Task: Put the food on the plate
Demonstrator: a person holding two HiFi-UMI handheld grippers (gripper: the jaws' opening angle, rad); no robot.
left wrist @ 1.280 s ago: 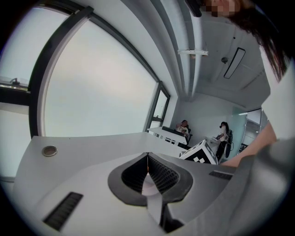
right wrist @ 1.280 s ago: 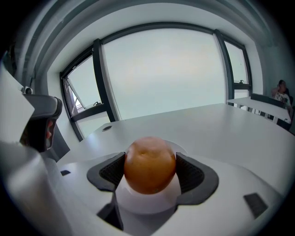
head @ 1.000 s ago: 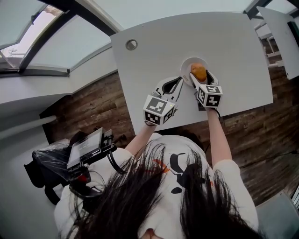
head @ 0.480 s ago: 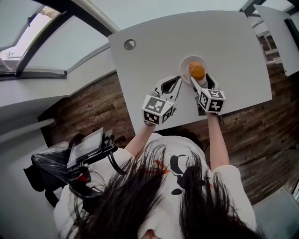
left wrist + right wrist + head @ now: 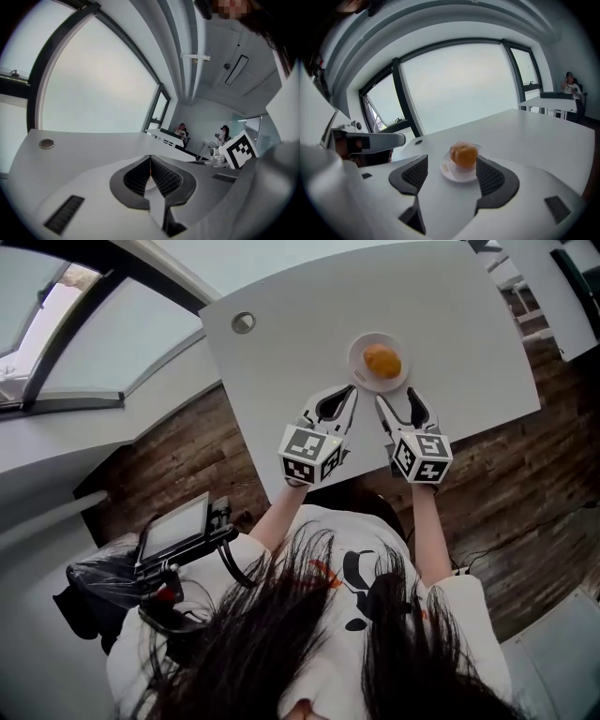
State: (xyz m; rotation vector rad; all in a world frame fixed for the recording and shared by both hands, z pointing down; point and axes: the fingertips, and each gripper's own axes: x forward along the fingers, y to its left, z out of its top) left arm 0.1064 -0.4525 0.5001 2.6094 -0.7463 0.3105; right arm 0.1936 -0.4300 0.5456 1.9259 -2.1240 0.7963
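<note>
1. A round, glossy orange-brown piece of food [image 5: 382,361] sits in the middle of a small white round plate [image 5: 356,360] on the white desk [image 5: 309,324].
2. The right gripper [image 5: 398,401] points at the plate from just short of it, its fingers [image 5: 492,176] spread apart and empty.
3. The left gripper [image 5: 336,401] is held just beside it, fingers [image 5: 161,176] pressed together on nothing, aimed past the plate's left side.

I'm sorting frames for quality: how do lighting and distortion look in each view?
Head view: even daylight, the table edges bowed by the wide lens. Left gripper view: strong fisheye, black vignetted corners. Right gripper view: windows washed out white, food and plate sharp.
</note>
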